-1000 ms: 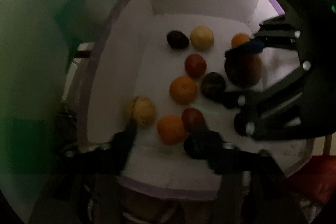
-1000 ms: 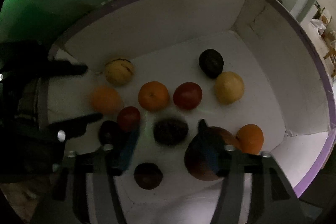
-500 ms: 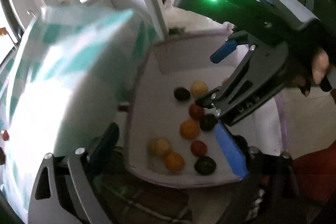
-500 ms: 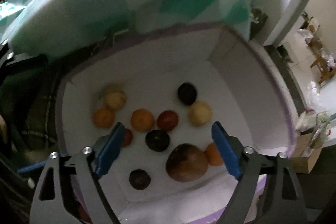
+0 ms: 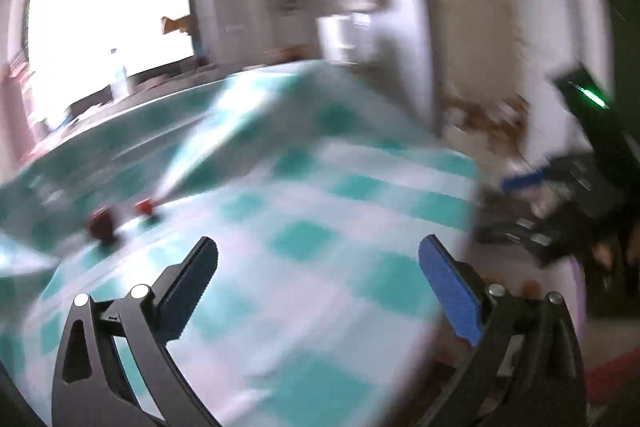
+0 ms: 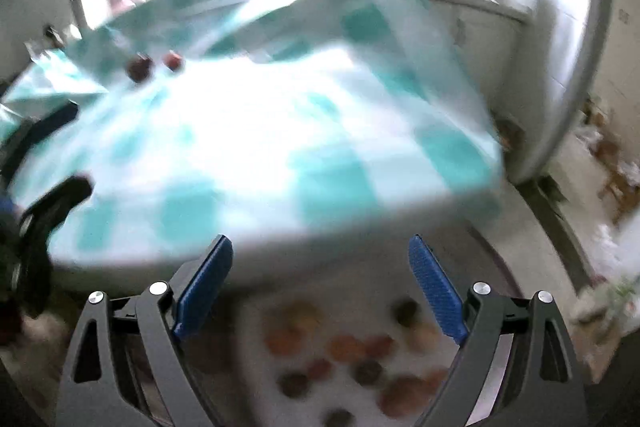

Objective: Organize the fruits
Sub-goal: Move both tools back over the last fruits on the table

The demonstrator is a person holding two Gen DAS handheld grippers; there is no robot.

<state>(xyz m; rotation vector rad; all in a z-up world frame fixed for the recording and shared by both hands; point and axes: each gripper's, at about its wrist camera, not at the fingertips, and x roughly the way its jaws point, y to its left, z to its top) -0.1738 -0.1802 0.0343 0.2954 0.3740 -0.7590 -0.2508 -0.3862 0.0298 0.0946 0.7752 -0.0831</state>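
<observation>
Both my views are smeared by blur. In the right view the fruits (image 6: 352, 363) are only soft round orange, red and dark blobs in a white box (image 6: 256, 323) below the table (image 6: 260, 131), which wears a teal-and-white checked cloth; two small red fruits (image 6: 154, 63) sit on it. My left tongs (image 5: 318, 281) and right tongs (image 6: 320, 277) have just been opening and gape wide, nothing between them.

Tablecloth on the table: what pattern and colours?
The tablecloth is a teal-and-white check, clearest in the left wrist view despite blur.
</observation>
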